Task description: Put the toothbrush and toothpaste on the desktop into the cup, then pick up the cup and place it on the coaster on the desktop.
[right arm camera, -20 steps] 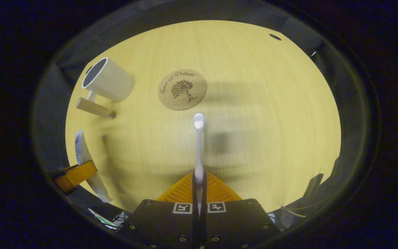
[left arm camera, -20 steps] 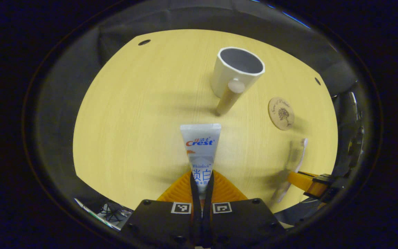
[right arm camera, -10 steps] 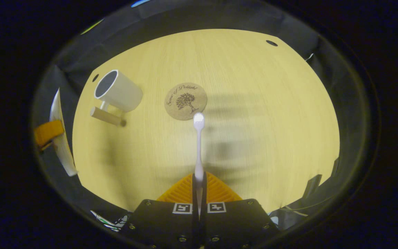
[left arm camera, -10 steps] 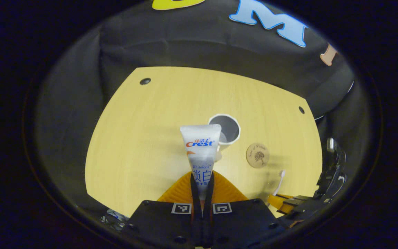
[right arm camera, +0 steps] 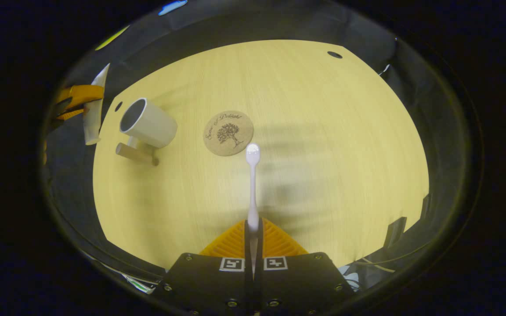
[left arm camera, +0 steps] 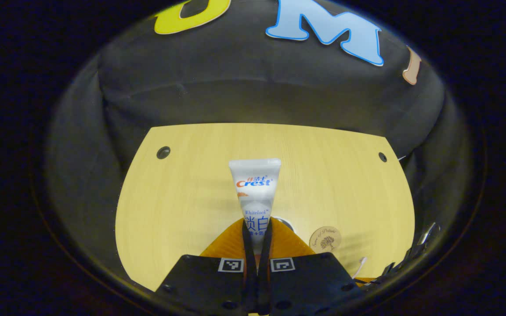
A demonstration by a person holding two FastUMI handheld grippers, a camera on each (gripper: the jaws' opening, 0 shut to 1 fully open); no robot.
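The desk (right arm camera: pixel 323 131) is bare wood apart from the cup (right arm camera: pixel 149 125), standing with its wooden handle toward the near edge, and the coaster (right arm camera: pixel 228 133) just beside it. Neither item is in the cup yet, so the loading step is in hand. The left gripper (left arm camera: pixel 256 228) is clamped on the toothpaste (left arm camera: pixel 255 193), held high beside the cup, crimped end away from the fingers. The right gripper (right arm camera: pixel 253 230) is pinched on the toothbrush (right arm camera: pixel 252 184), head forward, hovering near the coaster. Next, I'd judge, the tube must tip down over the cup's mouth before the fingers part.
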